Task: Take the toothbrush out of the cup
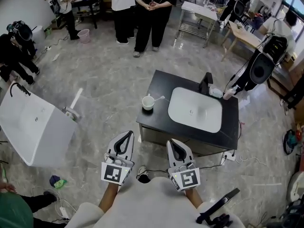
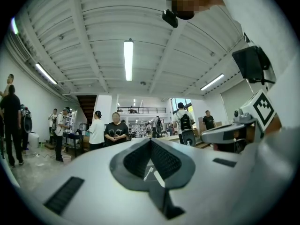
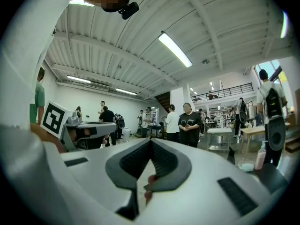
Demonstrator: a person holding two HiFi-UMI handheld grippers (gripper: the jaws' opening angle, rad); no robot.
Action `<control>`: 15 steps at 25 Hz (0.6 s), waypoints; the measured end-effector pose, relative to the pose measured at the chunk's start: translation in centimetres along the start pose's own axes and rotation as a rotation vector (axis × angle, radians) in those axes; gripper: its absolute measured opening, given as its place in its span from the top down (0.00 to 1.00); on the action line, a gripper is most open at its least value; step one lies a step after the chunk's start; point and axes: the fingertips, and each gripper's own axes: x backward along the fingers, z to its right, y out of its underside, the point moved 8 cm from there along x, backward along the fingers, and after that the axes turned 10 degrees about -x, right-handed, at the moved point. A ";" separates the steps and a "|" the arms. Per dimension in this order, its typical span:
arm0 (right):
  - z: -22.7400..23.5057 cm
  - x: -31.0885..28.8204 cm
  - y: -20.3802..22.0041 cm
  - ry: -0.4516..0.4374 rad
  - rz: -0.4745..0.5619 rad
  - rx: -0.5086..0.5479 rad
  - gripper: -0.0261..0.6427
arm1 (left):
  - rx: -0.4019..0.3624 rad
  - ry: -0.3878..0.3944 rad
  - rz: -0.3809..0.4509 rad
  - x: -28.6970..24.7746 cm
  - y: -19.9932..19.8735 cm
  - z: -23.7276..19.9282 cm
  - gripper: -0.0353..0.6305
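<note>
Black-and-white square codes printed on the marker cubes (image 1: 115, 172). Held level and side by side, short of the near edge of the glossy black counter (image 1: 161, 87): left gripper (image 1: 128, 133) and right gripper (image 1: 170, 142), both clenched on nothing. On the counter's left edge: round white cup (image 1: 148, 103), slim toothbrush (image 1: 158, 99) leaning inside.

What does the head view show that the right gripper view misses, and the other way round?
Only the head view: the cup with the toothbrush standing in it, beside the white basin, and the floor around them.
Only the right gripper view: the ceiling with its strip lights.
Both: the left gripper and the right gripper, each with its tongs shut and well short of the cup, and a person in a black shirt standing with hands clasped.
</note>
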 end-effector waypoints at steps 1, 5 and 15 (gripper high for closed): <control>0.1 -0.6 -0.2 0.003 0.003 0.002 0.95 | 0.035 -0.006 0.011 -0.5 -0.1 -0.4 0.95; 0.4 -2.4 -0.3 0.014 -0.001 0.003 0.95 | 0.076 0.001 0.019 -2.1 0.1 -1.7 0.95; 3.3 -4.3 0.1 0.022 -0.034 -0.002 0.95 | 0.057 -0.013 -0.067 -3.6 2.2 -3.0 0.95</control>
